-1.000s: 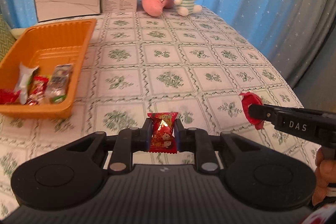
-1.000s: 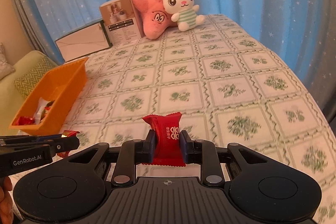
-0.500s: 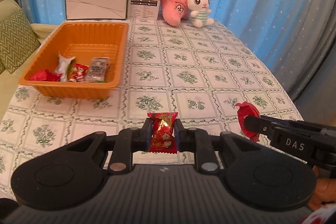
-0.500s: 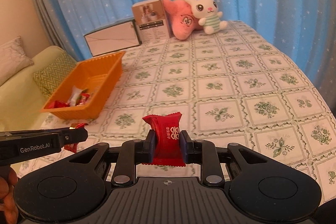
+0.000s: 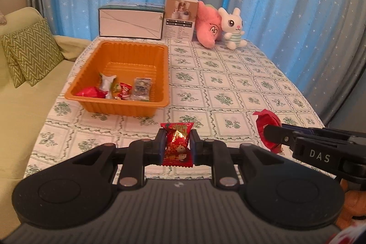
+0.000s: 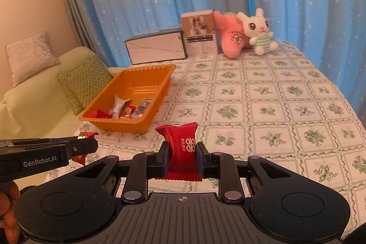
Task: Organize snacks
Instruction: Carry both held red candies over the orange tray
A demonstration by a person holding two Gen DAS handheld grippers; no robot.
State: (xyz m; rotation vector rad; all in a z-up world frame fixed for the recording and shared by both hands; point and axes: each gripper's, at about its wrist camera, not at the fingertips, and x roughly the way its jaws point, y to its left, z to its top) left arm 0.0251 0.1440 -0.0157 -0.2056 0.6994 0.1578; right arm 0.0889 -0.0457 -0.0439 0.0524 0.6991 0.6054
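My left gripper (image 5: 177,145) is shut on a small red candy packet (image 5: 177,141) with gold print, held above the near edge of the table. My right gripper (image 6: 182,153) is shut on a plain red snack packet (image 6: 180,148) with white characters. Each gripper also shows in the other's view: the right gripper (image 5: 266,132) enters at the right with its red packet (image 5: 266,124), and the left gripper (image 6: 90,143) enters at the left. The orange tray (image 5: 160,104) stands beyond on the left and holds several wrapped snacks (image 5: 124,89). In the right wrist view the tray (image 6: 157,86) lies ahead to the left.
The table wears a white cloth with green flowers (image 5: 240,84). At its far end stand a white box (image 5: 130,23), a tall carton (image 5: 180,17), a pink plush (image 5: 208,28) and a white rabbit plush (image 5: 233,29). A green sofa with cushions (image 5: 29,49) sits left; blue curtains hang behind.
Both grippers have risen and drawn back from the table, each keeping its packet. The tray and plush toys now look smaller and farther, and the sofa has come into view.
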